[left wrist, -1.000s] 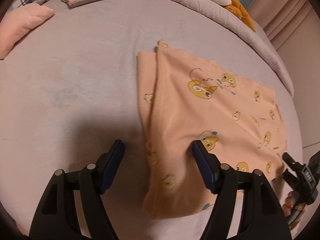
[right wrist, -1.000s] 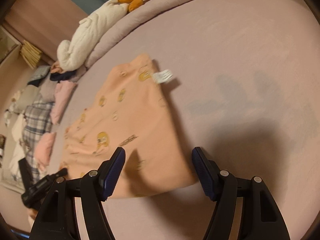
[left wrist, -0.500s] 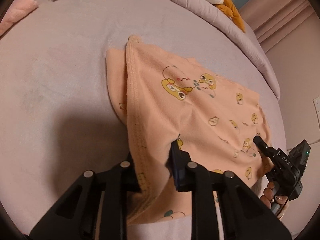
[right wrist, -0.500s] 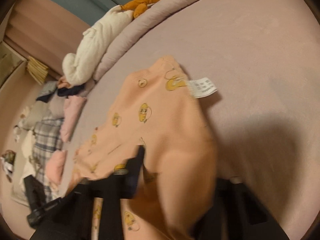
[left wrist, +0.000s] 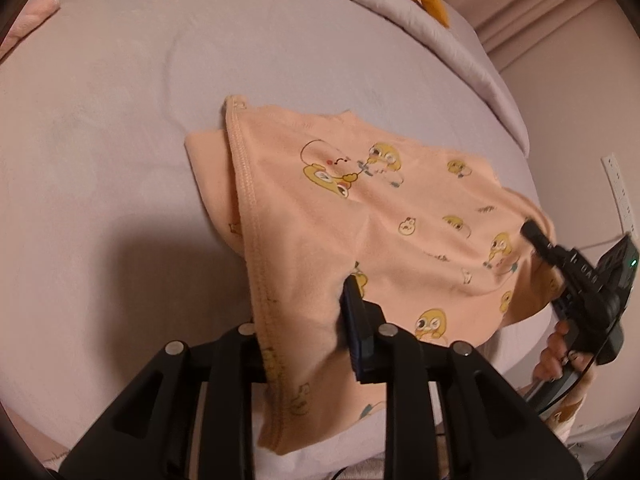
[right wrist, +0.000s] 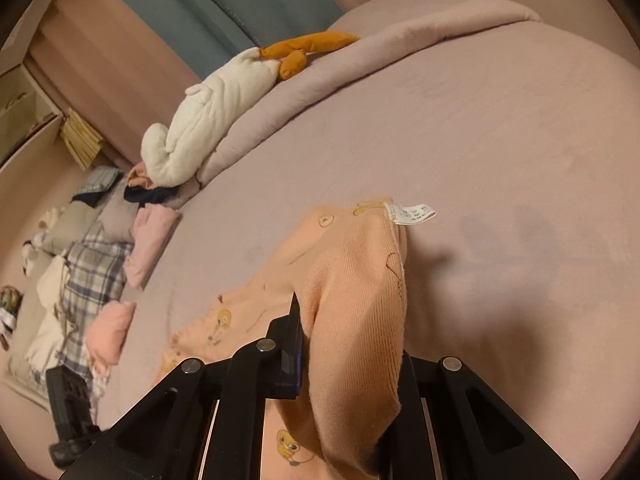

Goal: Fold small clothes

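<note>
Your left tongs (left wrist: 308, 320) pinch the peach garment (left wrist: 360, 208) while easing open; your right tongs (right wrist: 344, 344) tighten on its other corner. Loosen further and the lifted hem drops, spoiling the fold.

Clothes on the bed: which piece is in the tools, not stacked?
The peach duck-print garment, lifted at its near edge by both tools. The plaid and pink folded pieces lie stacked at the bed's far side, untouched.

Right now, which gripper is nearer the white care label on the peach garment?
Right. The right gripper grips the peach garment along the edge that carries the white care label. The left gripper pinches the opposite hemmed edge, and no label shows in its view.
</note>
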The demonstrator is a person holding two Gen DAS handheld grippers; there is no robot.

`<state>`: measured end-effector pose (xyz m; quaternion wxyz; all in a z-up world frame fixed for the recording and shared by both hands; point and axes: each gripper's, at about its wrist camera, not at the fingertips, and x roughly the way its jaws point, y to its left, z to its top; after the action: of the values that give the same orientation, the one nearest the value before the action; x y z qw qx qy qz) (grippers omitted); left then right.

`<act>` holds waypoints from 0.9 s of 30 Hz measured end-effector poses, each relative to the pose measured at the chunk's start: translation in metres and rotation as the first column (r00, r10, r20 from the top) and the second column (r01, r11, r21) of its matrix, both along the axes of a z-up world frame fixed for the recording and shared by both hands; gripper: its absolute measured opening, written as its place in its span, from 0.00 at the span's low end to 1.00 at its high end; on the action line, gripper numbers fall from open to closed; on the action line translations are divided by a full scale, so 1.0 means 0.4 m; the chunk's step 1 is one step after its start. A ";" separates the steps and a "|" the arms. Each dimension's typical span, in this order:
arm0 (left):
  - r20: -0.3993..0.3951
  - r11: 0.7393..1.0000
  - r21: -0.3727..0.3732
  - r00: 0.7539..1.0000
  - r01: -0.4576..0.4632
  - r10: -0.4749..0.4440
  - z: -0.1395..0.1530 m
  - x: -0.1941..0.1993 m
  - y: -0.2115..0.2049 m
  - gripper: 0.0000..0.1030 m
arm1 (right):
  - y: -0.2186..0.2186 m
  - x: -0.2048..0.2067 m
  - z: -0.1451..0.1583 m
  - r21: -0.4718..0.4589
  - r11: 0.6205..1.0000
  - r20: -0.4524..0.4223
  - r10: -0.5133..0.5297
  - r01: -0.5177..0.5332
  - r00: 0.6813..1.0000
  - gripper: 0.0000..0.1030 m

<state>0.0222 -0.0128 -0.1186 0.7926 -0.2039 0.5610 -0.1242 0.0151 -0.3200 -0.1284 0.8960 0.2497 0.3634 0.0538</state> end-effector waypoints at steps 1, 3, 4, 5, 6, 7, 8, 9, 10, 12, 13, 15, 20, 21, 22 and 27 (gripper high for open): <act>-0.007 1.000 0.023 1.000 0.009 -0.009 -0.005 -0.004 -0.008 0.27 | 0.003 0.001 0.005 -0.026 1.000 0.002 0.000 0.000 1.000 0.15; -0.009 0.999 0.042 1.000 0.007 -0.006 -0.009 0.001 -0.012 0.28 | 0.019 0.011 0.012 -0.070 0.997 -0.001 0.013 -0.013 1.000 0.15; -0.007 0.999 0.042 1.000 0.001 -0.001 -0.008 -0.003 -0.009 0.29 | 0.031 0.017 0.017 -0.093 0.995 -0.002 0.027 -0.027 1.000 0.15; -0.003 0.999 0.039 1.000 -0.006 0.006 -0.002 -0.005 -0.001 0.28 | 0.044 0.018 0.024 -0.117 0.992 0.002 0.039 -0.039 0.999 0.15; 0.002 0.999 0.040 1.000 -0.013 0.013 0.003 -0.005 0.005 0.29 | 0.065 0.022 0.035 -0.160 0.986 0.009 0.059 -0.057 0.998 0.15; 0.014 0.999 0.046 1.000 -0.028 0.027 0.013 -0.007 0.015 0.30 | 0.089 0.025 0.049 -0.199 0.977 0.020 0.081 -0.076 0.996 0.15; 0.029 0.998 0.055 0.999 -0.042 0.040 0.022 -0.009 0.028 0.31 | 0.106 0.023 0.059 -0.225 0.970 0.030 0.104 -0.095 0.994 0.15; 0.050 0.996 0.066 0.997 -0.061 0.058 0.035 -0.014 0.043 0.32 | 0.131 0.025 0.072 -0.250 0.961 0.038 0.134 -0.121 0.990 0.15; 0.064 0.994 0.075 0.995 -0.076 0.072 0.043 -0.028 0.063 0.35 | 0.167 0.029 0.088 -0.280 0.947 0.049 0.181 -0.160 0.982 0.15; 0.093 0.989 0.093 0.990 -0.113 0.104 0.061 -0.037 0.093 0.38 | 0.219 0.024 0.105 -0.320 0.920 0.060 0.257 -0.225 0.965 0.15; 0.106 0.987 0.099 0.987 -0.130 0.120 0.068 -0.046 0.109 0.38 | 0.253 0.024 0.112 -0.342 0.902 0.062 0.301 -0.263 0.952 0.15; 0.119 0.982 0.100 0.982 -0.160 0.148 0.076 -0.052 0.129 0.39 | 0.324 0.021 0.115 -0.377 0.859 0.054 0.392 -0.345 0.918 0.15; 0.103 0.975 0.091 0.975 -0.204 0.195 0.069 -0.049 0.164 0.40 | 0.479 0.017 0.033 -0.399 0.740 -0.062 0.567 -0.541 0.821 0.15; 0.098 0.974 0.091 0.975 -0.209 0.200 0.065 -0.051 0.169 0.40 | 0.500 0.019 0.009 -0.392 0.727 -0.091 0.580 -0.564 0.810 0.15; 0.094 0.973 0.091 0.975 -0.211 0.203 0.062 -0.054 0.173 0.40 | 0.512 0.020 -0.008 -0.382 0.721 -0.111 0.585 -0.578 0.803 0.15; 0.080 0.976 0.083 0.978 -0.201 0.194 0.059 -0.058 0.172 0.42 | 0.535 0.018 -0.062 -0.314 0.703 -0.182 0.615 -0.638 0.767 0.36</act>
<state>-0.0011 0.0558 -0.0950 0.8290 -0.2180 0.5143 -0.0263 0.0222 -0.1058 -0.1533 0.8418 -0.0543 0.4583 0.2798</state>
